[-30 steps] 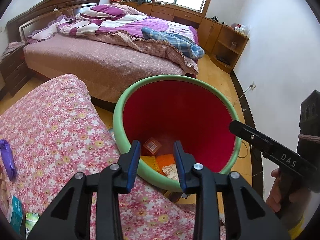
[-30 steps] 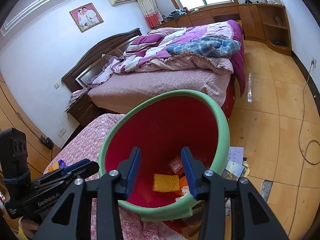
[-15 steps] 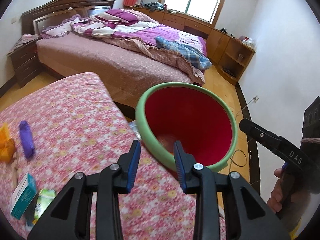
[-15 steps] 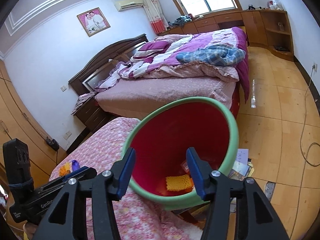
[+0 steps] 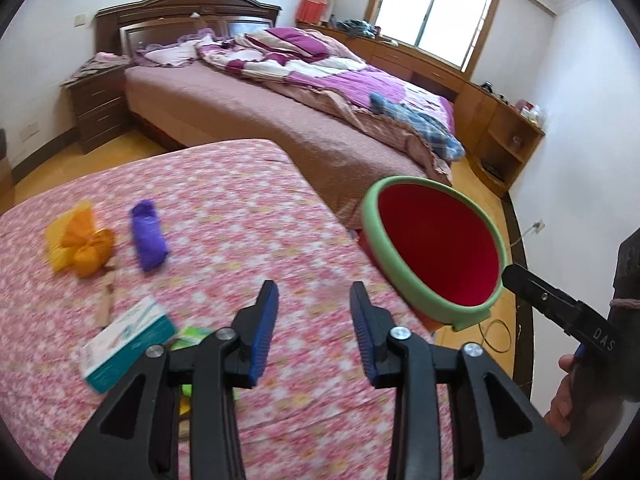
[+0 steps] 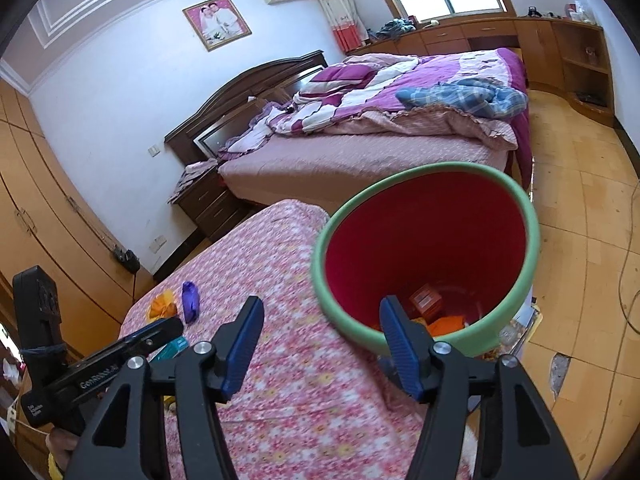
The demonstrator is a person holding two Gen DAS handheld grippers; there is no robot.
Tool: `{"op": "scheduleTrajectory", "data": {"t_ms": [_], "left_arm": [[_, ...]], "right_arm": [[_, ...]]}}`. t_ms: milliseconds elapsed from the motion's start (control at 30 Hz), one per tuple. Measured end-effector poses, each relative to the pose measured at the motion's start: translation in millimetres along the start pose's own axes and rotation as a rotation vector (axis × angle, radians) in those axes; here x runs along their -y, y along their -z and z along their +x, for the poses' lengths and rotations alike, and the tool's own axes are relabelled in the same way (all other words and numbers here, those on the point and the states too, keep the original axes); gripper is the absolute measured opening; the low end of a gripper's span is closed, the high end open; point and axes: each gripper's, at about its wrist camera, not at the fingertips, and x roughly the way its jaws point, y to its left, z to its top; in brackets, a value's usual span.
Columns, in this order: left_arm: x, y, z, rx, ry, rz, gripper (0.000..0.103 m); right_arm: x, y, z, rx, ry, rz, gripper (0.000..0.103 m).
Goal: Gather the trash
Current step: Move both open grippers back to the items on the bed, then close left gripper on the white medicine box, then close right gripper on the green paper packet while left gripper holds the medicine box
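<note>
A red bin with a green rim (image 5: pixel 372 216) stands off the right edge of the pink floral table (image 5: pixel 224 208). On the cloth lie an orange and yellow wrapper (image 5: pixel 80 240), a purple wrapper (image 5: pixel 148 236), a teal box (image 5: pixel 128 344) and a green packet (image 5: pixel 192 336). My left gripper (image 5: pixel 313 296) hovers over the table to the right of these; its jaws are opening with nothing between them. My right gripper (image 6: pixel 322 312) hangs near the bin's rim (image 6: pixel 532 240), its jaws also opening and empty. Orange scraps (image 6: pixel 448 324) and a small orange box (image 6: pixel 424 300) lie in the bin.
A large bed (image 5: pixel 280 120) with purple quilts stands behind the table, with a dark nightstand (image 5: pixel 100 108) beside it. Wooden cabinets (image 5: pixel 500 128) line the far wall. A cable (image 6: pixel 628 280) trails over the wooden floor right of the bin; papers (image 6: pixel 528 312) lie at its foot.
Both grippers have pulled back from over the bin. The left one swung left over the table, bringing the loose trash into view. The right jaws have spread wider, the left slightly.
</note>
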Motion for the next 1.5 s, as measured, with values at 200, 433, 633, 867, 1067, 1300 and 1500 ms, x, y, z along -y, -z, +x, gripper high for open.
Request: {"op": "scheduleTrajectory", "data": {"t_ms": [200, 433, 633, 867, 1067, 1300, 1500], "left_arm": [[-30.1, 10.7, -17.3, 0.012, -0.045, -0.012, 0.050], [-66.7, 11.9, -15.1, -0.044, -0.119, 0.039, 0.053], [-103.2, 16.5, -0.3, -0.084, -0.161, -0.009, 0.058], [-127.7, 26.1, 24.0, -0.142, -0.162, -0.031, 0.058], [-133.5, 26.2, 32.0, -0.129, -0.163, -0.044, 0.060], [-141.8, 28.1, 36.6, -0.123, -0.170, -0.087, 0.060], [-152.9, 32.3, 30.0, -0.124, -0.183, -0.164, 0.060]], "right_arm": [[-18.9, 14.3, 6.0, -0.023, 0.018, -0.018, 0.068], [-35.5, 28.8, 10.3, -0.053, 0.021, -0.029, 0.068], [-46.6, 36.0, 21.2, -0.096, 0.023, -0.031, 0.068], [-59.1, 41.1, 33.4, -0.136, 0.019, -0.039, 0.068], [-65.5, 46.6, 42.0, -0.160, 0.022, -0.058, 0.068], [-67.3, 49.2, 50.5, -0.186, 0.021, -0.059, 0.068], [-79.9, 51.9, 57.5, -0.206, -0.007, -0.089, 0.068]]}}
